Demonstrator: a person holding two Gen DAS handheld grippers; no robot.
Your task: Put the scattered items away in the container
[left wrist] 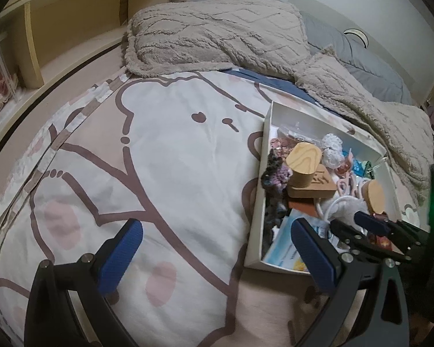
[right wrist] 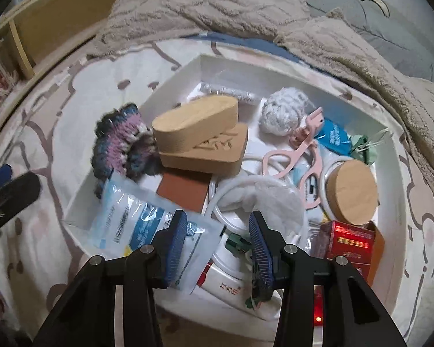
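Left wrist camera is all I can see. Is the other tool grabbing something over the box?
Observer: No. The right tool is open above the white box, and a small green clip shows between its fingers.
Operator: What's next to the clip?
Observer: A white tube with red writing, at the box's near edge.
Operator: What's hiding behind that tool on my screen?
Observer: A red carton with gold print, in front of the wooden-lidded jar.
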